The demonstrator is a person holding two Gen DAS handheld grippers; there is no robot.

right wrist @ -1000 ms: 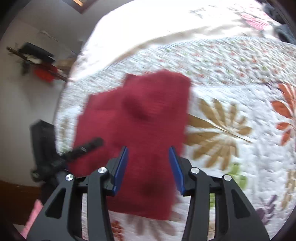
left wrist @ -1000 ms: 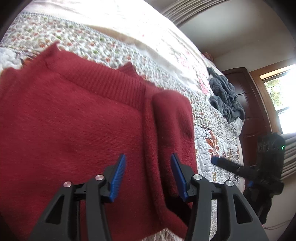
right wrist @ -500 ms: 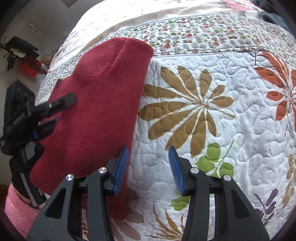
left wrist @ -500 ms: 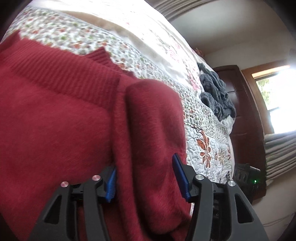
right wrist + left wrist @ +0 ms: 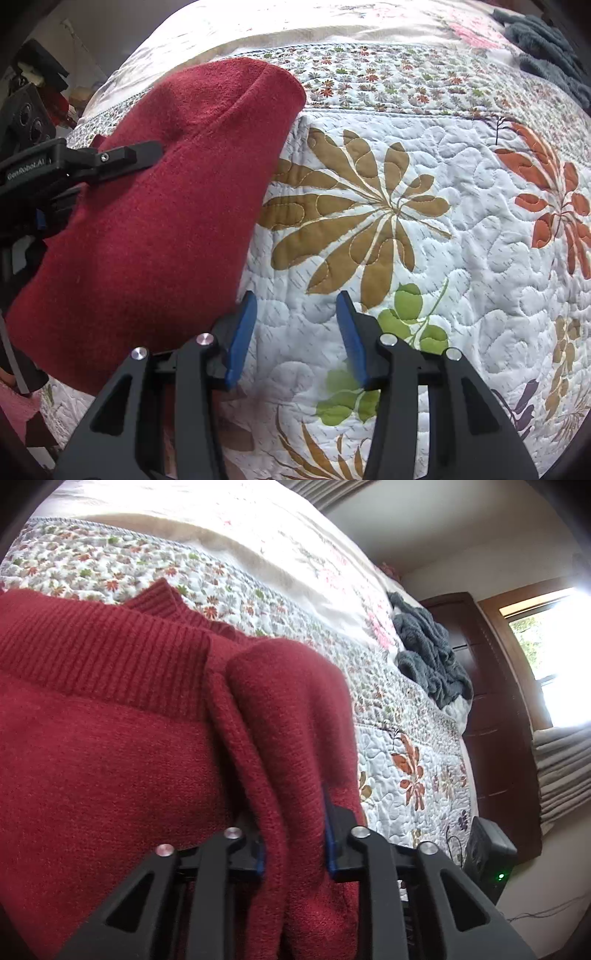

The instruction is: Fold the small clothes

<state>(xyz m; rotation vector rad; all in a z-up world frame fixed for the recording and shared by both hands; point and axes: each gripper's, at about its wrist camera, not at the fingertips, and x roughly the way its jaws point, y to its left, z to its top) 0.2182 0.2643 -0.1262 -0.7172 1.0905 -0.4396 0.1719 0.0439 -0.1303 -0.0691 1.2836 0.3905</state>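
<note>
**Risk of a lopsided fold and a dragged sweater**

Red knitted sweater (image 5: 110, 760) spread on the quilted floral bedspread (image 5: 424, 229) of a bed, ribbed hem or collar band toward the far side, one thick fold of knit bunched up at its right edge. Left gripper (image 5: 293, 834) with jaws closed on that fold, blue pads almost buried in the fabric on both sides. Right gripper (image 5: 293, 332) with jaws apart and holding nothing, hovering over bare quilt just beside the sweater's near edge, left pad close to the red cloth without clearly touching it.

Likely trouble from here:

- Only one corner held. Lifting or pulling with the left alone apt to drag the whole garment across the bed and skew the fold, since the other end lies free.
- Thick, soft knit in the left jaws. Several layers possibly caught together, so the fold may carry more cloth than intended; hard to tell how many layers sit between the pads.
- Right gripper aimed at quilt, not sweater. Closing where it hangs now liable to pinch the bedspread, or nothing at all.
- Fuzzy surface prone to cling to itself, leaving ridges under the folded layer.

Grey blanket (image 5: 432, 653) bunched well away on the far side of the bed, no obstacle
</note>
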